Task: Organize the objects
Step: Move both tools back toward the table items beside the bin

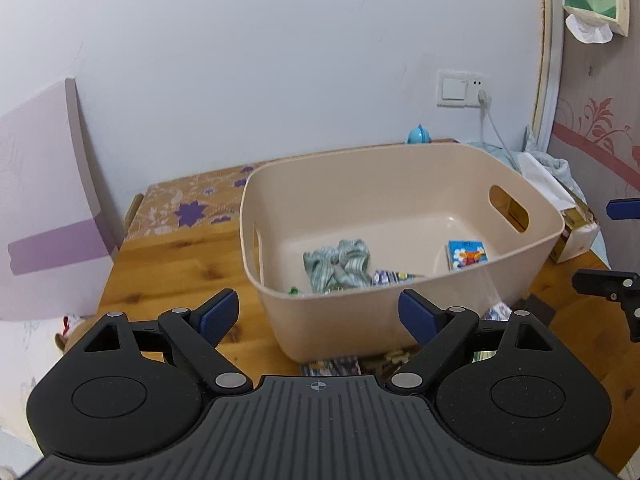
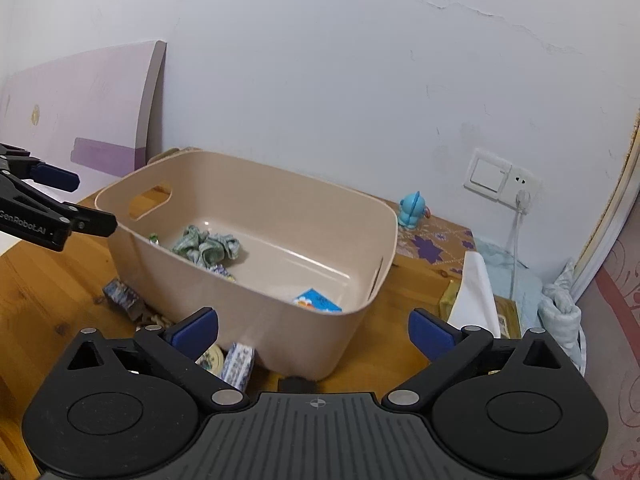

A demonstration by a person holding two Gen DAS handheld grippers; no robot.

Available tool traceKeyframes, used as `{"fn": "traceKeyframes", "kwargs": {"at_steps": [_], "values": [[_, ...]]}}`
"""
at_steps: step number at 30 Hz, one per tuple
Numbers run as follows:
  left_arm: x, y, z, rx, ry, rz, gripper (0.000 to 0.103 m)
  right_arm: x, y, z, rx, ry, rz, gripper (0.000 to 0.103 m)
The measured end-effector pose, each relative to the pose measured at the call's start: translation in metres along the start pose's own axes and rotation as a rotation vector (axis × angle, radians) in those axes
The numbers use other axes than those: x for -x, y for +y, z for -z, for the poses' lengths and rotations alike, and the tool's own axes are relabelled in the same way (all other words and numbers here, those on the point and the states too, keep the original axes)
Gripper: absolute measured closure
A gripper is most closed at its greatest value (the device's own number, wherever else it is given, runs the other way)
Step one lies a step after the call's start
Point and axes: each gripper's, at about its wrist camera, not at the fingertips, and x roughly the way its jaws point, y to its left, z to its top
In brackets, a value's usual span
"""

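A beige plastic bin (image 1: 400,168) (image 2: 256,292) stands on the wooden table. Inside lie a green striped cloth (image 1: 338,266) (image 2: 206,246), a small blue picture box (image 1: 467,254) (image 2: 318,301) and a blue patterned packet (image 1: 390,278). My left gripper (image 1: 320,314) is open and empty, just in front of the bin's near wall. My right gripper (image 2: 314,330) is open and empty, in front of the bin's near corner. Small packets (image 2: 240,364) (image 1: 332,366) lie on the table beside the bin's base.
A blue toy figure (image 2: 412,210) (image 1: 418,135) stands behind the bin by the wall. A tissue box (image 2: 476,300) and light blue cloth (image 2: 560,308) lie at the right. A pale purple board (image 1: 40,200) leans on the wall at left. A wall socket with a cable (image 2: 520,196) is behind.
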Motion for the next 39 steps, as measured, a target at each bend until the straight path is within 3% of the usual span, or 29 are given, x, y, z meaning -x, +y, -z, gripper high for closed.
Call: {"fn": "traceKeyframes", "kwargs": {"at_steps": [19, 39], "values": [[-0.027, 0.002, 0.049, 0.039, 0.141, 0.015, 0.014, -0.006, -0.014, 0.035, -0.037, 0.101, 0.017, 0.0], [-0.072, 0.007, 0.064, 0.074, 0.224, -0.023, 0.014, -0.053, -0.018, 0.068, -0.081, 0.222, 0.012, 0.0]]}}
